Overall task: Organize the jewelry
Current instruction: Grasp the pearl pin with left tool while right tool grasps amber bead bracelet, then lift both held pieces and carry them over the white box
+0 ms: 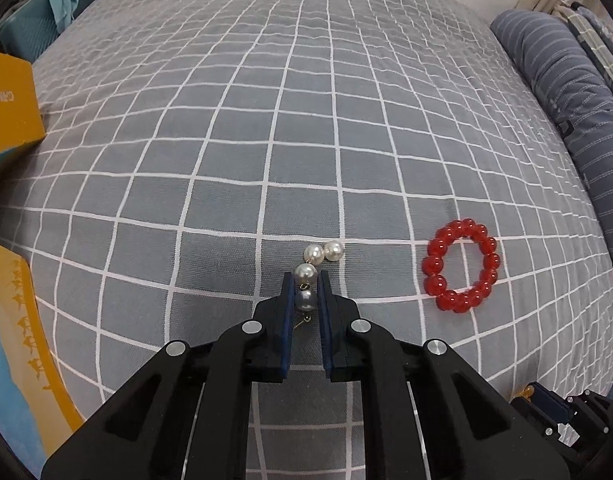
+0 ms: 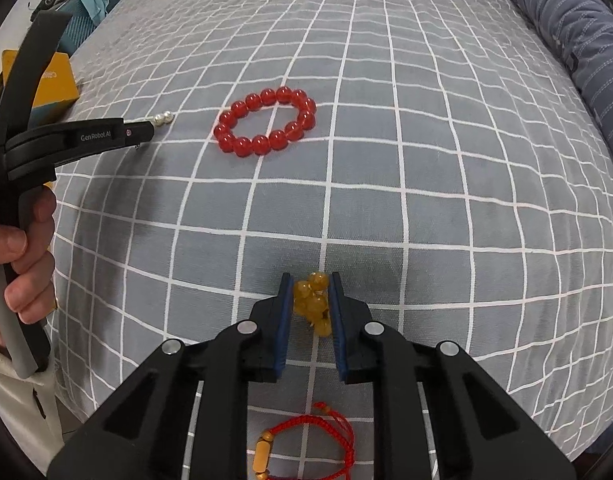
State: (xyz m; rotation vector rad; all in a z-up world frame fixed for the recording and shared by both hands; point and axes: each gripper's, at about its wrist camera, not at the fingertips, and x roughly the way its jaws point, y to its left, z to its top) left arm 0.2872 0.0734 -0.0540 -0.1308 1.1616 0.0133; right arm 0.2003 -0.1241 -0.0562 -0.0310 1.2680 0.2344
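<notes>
Right now both grippers are holding jewelry over the bed [image 1: 266, 120]. The left gripper [image 1: 306, 292] is pinching a pearl strand [image 1: 308, 276], whose far pearls are resting on the cover. The right gripper [image 2: 310, 296] is pinching a bunch of yellow beads [image 2: 312, 300]. A red bead bracelet [image 2: 265, 122] is lying free between them, and a red cord bracelet [image 2: 306, 444] is lying beneath the right gripper. To carry well, I'd judge each grip should be staying firm while lifting slowly, so dangling ends aren't snagging the fabric.
</notes>
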